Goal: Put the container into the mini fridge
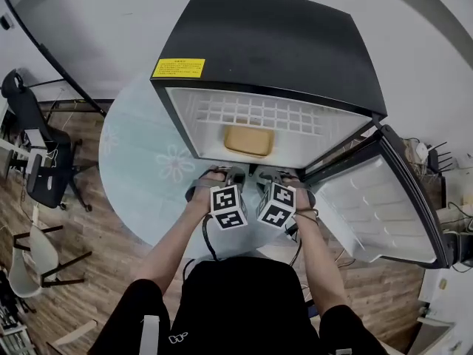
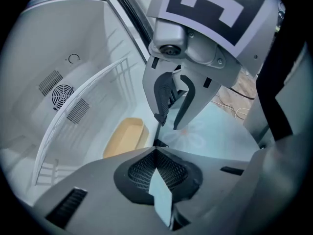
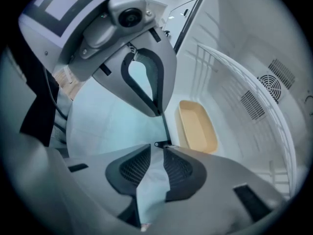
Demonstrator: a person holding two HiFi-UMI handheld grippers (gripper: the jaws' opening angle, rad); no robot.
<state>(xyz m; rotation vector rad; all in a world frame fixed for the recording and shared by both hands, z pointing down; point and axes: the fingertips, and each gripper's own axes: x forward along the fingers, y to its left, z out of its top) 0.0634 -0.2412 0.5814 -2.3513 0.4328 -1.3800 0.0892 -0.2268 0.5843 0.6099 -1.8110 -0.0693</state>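
Container sits flat on the floor of the mini fridge, under the wire shelf, near the front lip and roughly centred. Nothing touches it.

L hand-held gripper: jaws fully together, empty. R hand-held gripper: jaws partly apart, nothing btwn them, only worktop showing through the gap. Both hover side by side just outside the fridge opening, tips pointing in at the container but clear of it.

Judgement: placement looks done, so the step in hand is likely backing out and dealing w/ the door, which hangs wide open to the R.

To do it well:
- pull both grippers straight back, w/o clipping the front lip or nudging the container
- R gripper is nearer the door, so use it to swing the door in
- container looks far enough in that the door should clear it, but can't confirm depth
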